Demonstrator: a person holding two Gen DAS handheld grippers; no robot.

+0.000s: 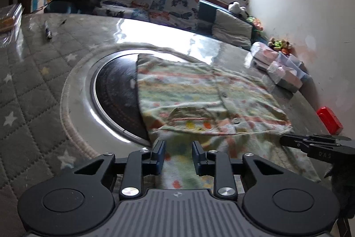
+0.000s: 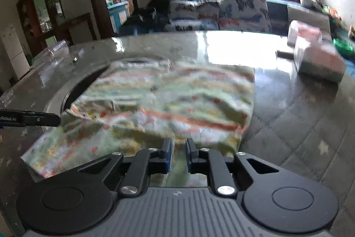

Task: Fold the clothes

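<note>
My left gripper [image 1: 178, 156] hangs with its jaws parted and empty over the near hem of the patterned button shirt [image 1: 206, 101]. My right gripper [image 2: 178, 153] is also parted, over the same edge from the other side. The shirt lies flat straight ahead, partly over the round inset [image 1: 115, 92] in the glass-topped table [image 1: 155, 37], its long axis running away from both grippers, neither clearly nearer.

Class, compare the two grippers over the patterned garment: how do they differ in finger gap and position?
The left gripper has its fingers set wider apart than the right gripper. The left one sits by the garment's edge beside the round dark inset; the right one sits nearer the plastic-wrapped packs. Both are open and hold nothing, with cloth showing between their fingers.
</note>
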